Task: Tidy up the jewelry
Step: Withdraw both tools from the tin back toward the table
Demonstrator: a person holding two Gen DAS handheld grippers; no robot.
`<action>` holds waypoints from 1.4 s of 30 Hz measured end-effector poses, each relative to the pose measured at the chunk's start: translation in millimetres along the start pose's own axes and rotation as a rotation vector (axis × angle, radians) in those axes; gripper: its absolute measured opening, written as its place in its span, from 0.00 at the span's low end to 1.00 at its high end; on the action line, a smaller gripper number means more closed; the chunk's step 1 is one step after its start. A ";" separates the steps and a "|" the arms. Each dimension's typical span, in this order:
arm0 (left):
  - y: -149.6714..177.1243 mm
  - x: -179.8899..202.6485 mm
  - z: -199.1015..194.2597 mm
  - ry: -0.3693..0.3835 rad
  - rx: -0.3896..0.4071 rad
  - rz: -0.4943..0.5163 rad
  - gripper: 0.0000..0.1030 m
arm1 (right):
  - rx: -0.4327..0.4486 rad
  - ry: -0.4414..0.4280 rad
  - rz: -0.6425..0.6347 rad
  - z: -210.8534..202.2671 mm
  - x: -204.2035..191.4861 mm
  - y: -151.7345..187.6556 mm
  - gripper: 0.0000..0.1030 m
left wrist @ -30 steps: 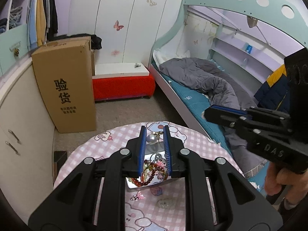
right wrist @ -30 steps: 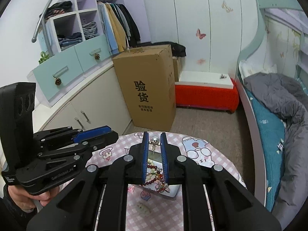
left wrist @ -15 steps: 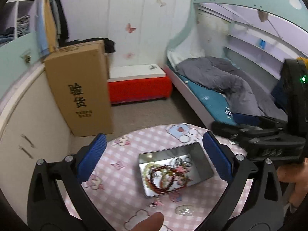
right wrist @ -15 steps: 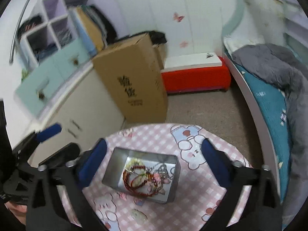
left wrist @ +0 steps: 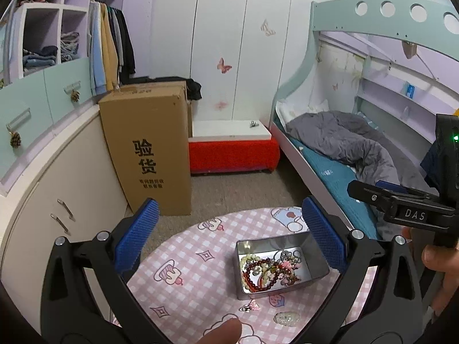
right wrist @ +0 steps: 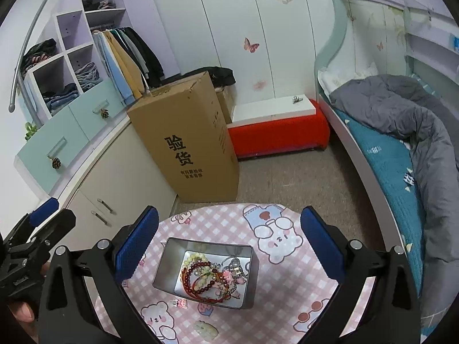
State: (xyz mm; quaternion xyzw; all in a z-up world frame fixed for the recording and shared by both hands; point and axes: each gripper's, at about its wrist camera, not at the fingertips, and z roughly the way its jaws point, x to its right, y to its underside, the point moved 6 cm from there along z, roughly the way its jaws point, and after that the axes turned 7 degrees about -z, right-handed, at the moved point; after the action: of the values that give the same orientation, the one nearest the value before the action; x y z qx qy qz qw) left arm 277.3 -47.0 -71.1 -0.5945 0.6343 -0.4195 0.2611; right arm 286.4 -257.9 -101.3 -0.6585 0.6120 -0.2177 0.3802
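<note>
L gripper [left wrist: 229,230]: jaws spread wide, nothing between the blue pads [left wrist: 137,238]; they have just been opening. R gripper [right wrist: 228,239]: same condition, jaws have just been opening, released, nothing held.

Metal tin [left wrist: 315,269] sits on round table w/ pink checked cloth [left wrist: 200,246]. From L gripper it lies ahead and below, toward the right-hand pad. From R gripper the tin [right wrist: 166,263] lies ahead and below, between the two pads, nearer the left-hand one.

Jewelry in tin: tangle of red bead bracelets [right wrist: 200,282], pale bead strand, silver chain, pink charm pieces. All inside the tin walls.

Outside tin, on cloth, on the side nearest each gripper: small pink charm [left wrist: 250,306] just beside the tin's near wall; pale oval piece [left wrist: 286,318] a little closer in. R view shows the same two: charm [right wrist: 179,304], oval piece [right wrist: 206,329].

R gripper body seen at right edge of L view, held by a hand [left wrist: 440,261]. A fingertip [left wrist: 222,332] shows at the bottom edge of L view.
</note>
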 end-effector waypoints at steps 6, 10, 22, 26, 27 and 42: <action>-5.3 2.2 -21.1 0.015 0.041 0.007 0.94 | 0.045 0.003 -0.024 -20.9 -6.5 -5.4 0.93; 0.5 1.2 -31.4 0.053 0.038 -0.016 0.94 | 0.077 -0.003 -0.048 -39.7 -12.6 -1.1 0.93; 52.4 -19.1 -57.2 0.011 0.036 -0.031 0.95 | 0.110 0.014 -0.100 -78.0 -20.4 60.0 0.93; 82.4 -25.1 -52.2 0.012 -0.021 -0.031 0.94 | 0.087 0.018 -0.106 -79.9 -22.4 88.3 0.93; 92.8 -28.2 -49.4 -0.001 -0.040 -0.032 0.95 | 0.086 0.023 -0.110 -80.2 -22.8 93.5 0.93; 169.2 -46.2 -12.5 -0.050 -0.155 -0.012 0.94 | -0.119 -0.009 -0.169 0.3 -38.0 179.3 0.93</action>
State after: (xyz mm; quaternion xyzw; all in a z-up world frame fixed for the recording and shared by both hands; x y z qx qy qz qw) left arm 183.7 -9.2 -215.1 -0.6270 0.6546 -0.3558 0.2278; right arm 165.8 -214.2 -232.3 -0.7303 0.5643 -0.2092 0.3233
